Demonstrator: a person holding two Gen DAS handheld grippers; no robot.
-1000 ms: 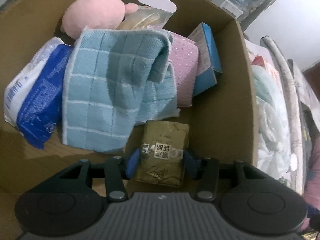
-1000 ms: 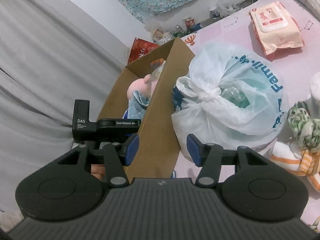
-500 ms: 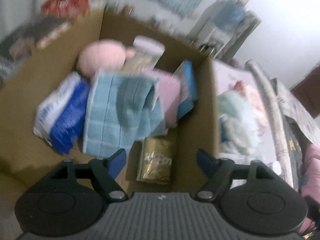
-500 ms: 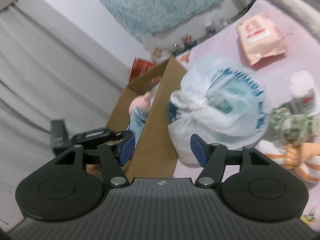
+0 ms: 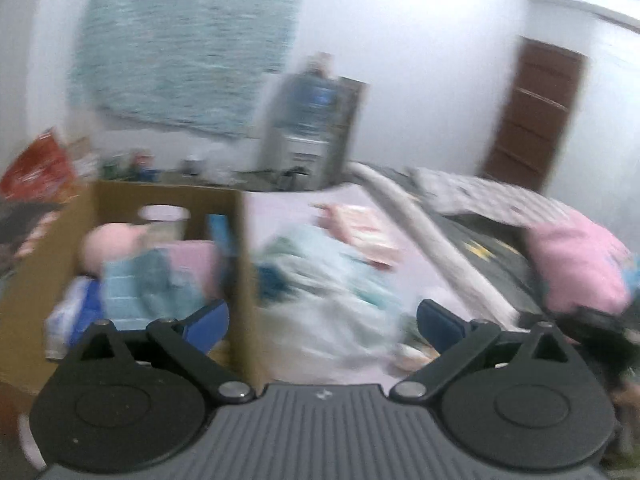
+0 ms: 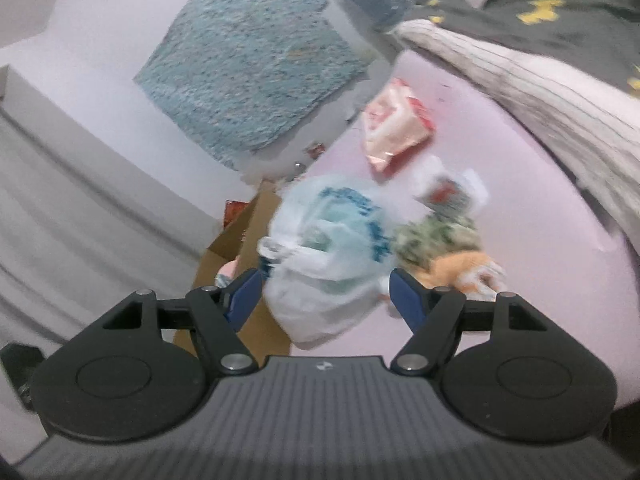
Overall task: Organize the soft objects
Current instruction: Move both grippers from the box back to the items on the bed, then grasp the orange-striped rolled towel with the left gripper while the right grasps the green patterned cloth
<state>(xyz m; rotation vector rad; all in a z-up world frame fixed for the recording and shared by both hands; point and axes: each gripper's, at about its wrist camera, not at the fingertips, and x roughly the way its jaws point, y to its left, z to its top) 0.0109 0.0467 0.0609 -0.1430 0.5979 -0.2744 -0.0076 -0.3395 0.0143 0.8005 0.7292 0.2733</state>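
Note:
A cardboard box (image 5: 240,248) on the left holds a pink plush (image 5: 108,248), a blue checked towel (image 5: 132,292), a pink cloth (image 5: 192,260) and a blue-white pack (image 5: 72,312). My left gripper (image 5: 322,320) is open and empty, raised above the box's right wall; the view is blurred. My right gripper (image 6: 325,292) is open and empty above a tied white plastic bag (image 6: 332,248) on the pink bed. A green patterned cloth (image 6: 436,236) and an orange striped towel (image 6: 464,268) lie right of the bag. The box (image 6: 236,240) shows left of the bag.
A pink wipes pack (image 6: 396,128) and a small white packet (image 6: 448,192) lie on the pink sheet (image 6: 540,216). A rolled grey blanket (image 6: 540,92) borders the bed's right. A pink pillow (image 5: 576,260), a brown door (image 5: 536,116) and a teal wall hanging (image 5: 192,44) are visible.
My left gripper released the olive-gold packet into the box, opened wide, and lifted up and back. My right gripper opened wider and swung toward the white bag.

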